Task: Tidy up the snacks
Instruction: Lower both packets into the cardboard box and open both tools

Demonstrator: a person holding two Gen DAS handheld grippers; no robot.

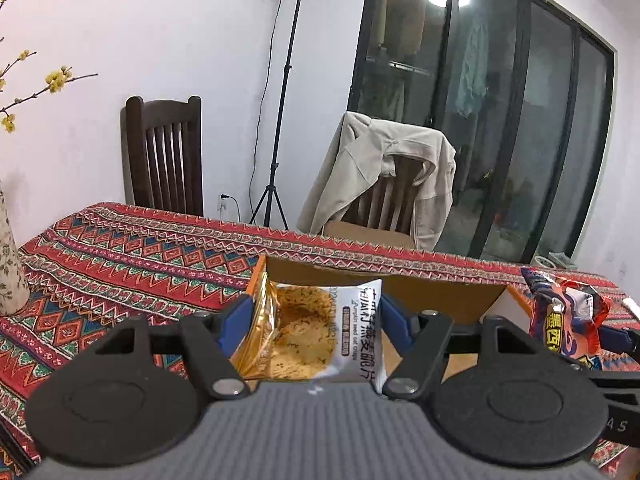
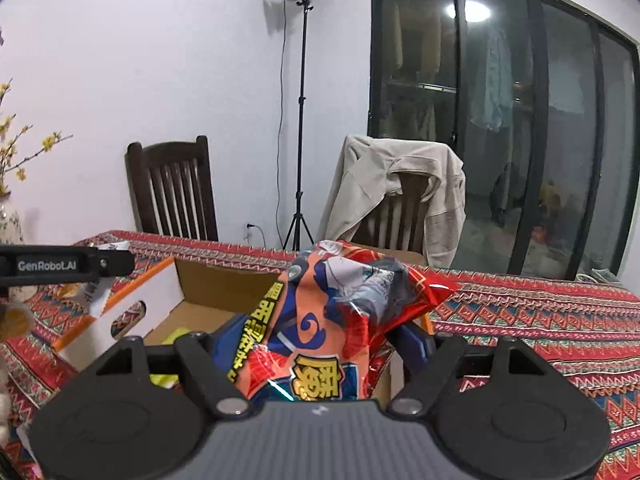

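Covering the table (image 1: 120,264) is a red cloth with bands of diamond and zigzag pattern; behind it stand a white wall, dark glass sliding doors (image 1: 500,120) reflecting a ceiling light, two dark wooden chairs (image 1: 164,156), one draped with a beige jacket (image 1: 372,168), and a lamp on a tripod stand (image 2: 300,120). A patterned vase (image 1: 10,264) with yellow-flowered branches stands at the table's left edge. An open cardboard box (image 2: 212,280) with a white, orange-edged flap and an oval handle hole sits on the cloth; something yellow-green lies on its floor, not identifiable. The right gripper (image 2: 320,344) clamps a crumpled red, orange and blue snack bag (image 2: 340,312) bearing large yellow Chinese characters, held above the box's right side. The left gripper (image 1: 316,320) pinches a small gold and white packet (image 1: 316,332) between its blue fingers (image 1: 236,320), above the box; its label reads "Pumpkin seed oat crisps" beside Chinese print. The left gripper's side, seen from the right wrist, is marked "GenRobot.AI".
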